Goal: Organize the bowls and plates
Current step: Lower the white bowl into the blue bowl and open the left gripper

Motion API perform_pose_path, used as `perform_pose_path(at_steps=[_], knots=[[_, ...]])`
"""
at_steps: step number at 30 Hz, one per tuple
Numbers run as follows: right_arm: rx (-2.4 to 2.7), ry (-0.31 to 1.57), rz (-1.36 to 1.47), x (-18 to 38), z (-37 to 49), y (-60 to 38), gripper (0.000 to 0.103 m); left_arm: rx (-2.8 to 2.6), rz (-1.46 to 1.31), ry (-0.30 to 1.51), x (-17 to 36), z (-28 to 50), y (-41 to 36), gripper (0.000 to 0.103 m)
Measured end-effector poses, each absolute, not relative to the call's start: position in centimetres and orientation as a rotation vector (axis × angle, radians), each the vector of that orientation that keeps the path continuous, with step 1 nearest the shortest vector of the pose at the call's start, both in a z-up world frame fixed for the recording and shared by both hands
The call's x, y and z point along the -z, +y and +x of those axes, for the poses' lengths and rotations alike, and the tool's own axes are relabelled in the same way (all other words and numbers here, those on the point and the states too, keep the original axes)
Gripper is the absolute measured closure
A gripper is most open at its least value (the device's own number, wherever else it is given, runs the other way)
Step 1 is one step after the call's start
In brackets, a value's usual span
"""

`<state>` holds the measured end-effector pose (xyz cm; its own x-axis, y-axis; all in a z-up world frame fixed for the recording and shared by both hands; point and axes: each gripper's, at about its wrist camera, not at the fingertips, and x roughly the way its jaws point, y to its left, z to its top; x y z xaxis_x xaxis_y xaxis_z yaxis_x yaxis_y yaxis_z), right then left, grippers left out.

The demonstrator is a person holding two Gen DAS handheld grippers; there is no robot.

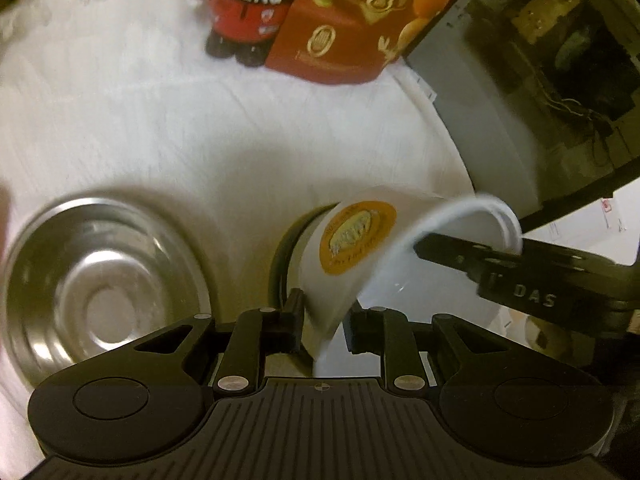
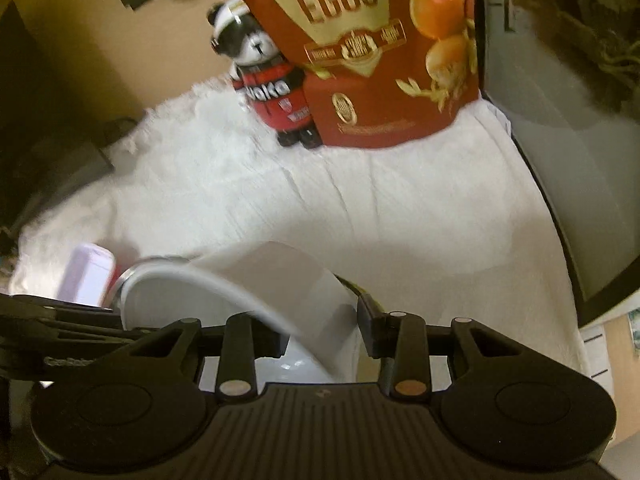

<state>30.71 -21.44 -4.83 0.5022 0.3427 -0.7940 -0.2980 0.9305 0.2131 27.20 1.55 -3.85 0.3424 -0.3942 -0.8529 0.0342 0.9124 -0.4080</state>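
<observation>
White, wrinkled cloth (image 2: 400, 216) covered the tabletop, its far edge fringed and fuzzy. Along the right edge ran a grey cabinet (image 1: 500, 92) with a dark glass panel. At the far edge stood a tall red carton (image 2: 360, 60) printed with gold lettering that read "EGGS", with orange round fruits pictured on its side. Just beside it, touching its left face, stood a small black-and-white bear figure (image 2: 276, 92) in a red jersey lettered "Waka".

Nearer the left edge lay a round steel plate (image 1: 104, 276), shiny, with concentric rings and a flat centre. To its right a white glossy bowl (image 1: 352, 248) was held tilted above a dark-rimmed round dish, only partly visible. An orange round sticker (image 1: 358, 238) showed on its underside; the writing on it was too blurred to read.

Both tools gripped that bowl. The left gripper (image 1: 324, 330) was clamped on its near rim, and the right gripper (image 2: 324, 340) pinched the opposite wall.
</observation>
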Motion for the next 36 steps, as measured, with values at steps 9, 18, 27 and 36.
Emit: perform_pose_path(at_steps=[9,18,27,36], knots=[[-0.347,0.926,0.004,5.0,30.9,-21.6,0.068,0.295,-0.417,1.138,2.4,26.8,2.8,0.082],[-0.342,0.886,-0.003,4.6,30.6,-21.9,0.066,0.314,-0.44,1.117,1.7,27.3,2.3,0.082],[-0.345,0.907,-0.012,5.4,31.0,-21.9,0.066,0.3,-0.454,1.141,2.5,27.7,2.7,0.082],[-0.35,0.885,-0.02,5.0,30.8,-21.7,0.066,0.303,-0.468,1.138,2.4,27.8,2.9,0.082]])
